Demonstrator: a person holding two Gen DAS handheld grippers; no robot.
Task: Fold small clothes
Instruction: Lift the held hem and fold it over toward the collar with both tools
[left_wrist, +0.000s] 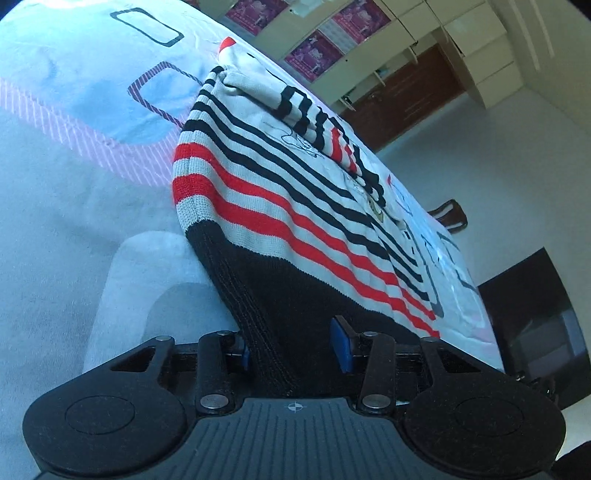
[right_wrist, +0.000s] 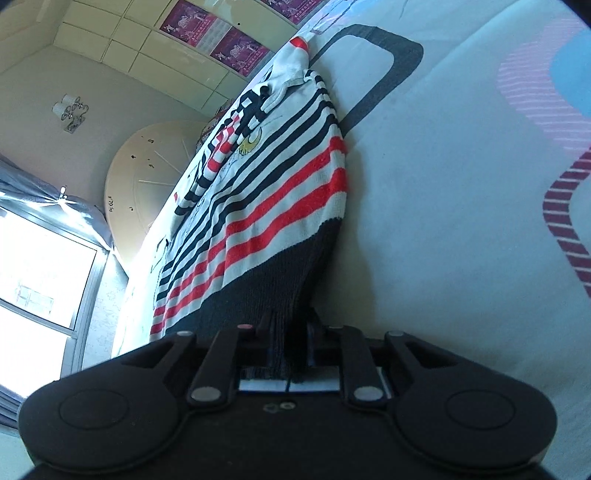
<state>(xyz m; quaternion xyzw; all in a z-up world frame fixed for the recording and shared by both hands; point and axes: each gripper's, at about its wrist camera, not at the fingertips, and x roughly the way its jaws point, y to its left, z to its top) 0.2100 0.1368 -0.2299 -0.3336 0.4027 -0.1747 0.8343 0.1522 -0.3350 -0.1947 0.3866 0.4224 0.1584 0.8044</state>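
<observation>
Two grippers w/ one striped knit sweater (left_wrist: 280, 206) between them, laid on a bedsheet (left_wrist: 66, 192) printed w/ rounded rectangles in grey, purple & pink. Sheet is pale blue-white, covers most of both views. Sweater lies flat on it, cream w/ black & red stripes, wide black hem band nearest the cameras; a sleeve is folded across the upper chest, collar at far end. Hem is lifted off the sheet at both near corners, rest of the body resting on it.

Left gripper (left_wrist: 293, 349): black hem corner runs between the fingers (left_wrist: 341, 345), blue pads; the right pad stands off the knit, so grip is not clear from this view. Right gripper (right_wrist: 290, 332): fingers clenched tight on the other hem corner, fabric bunched in the narrow gap.
</observation>
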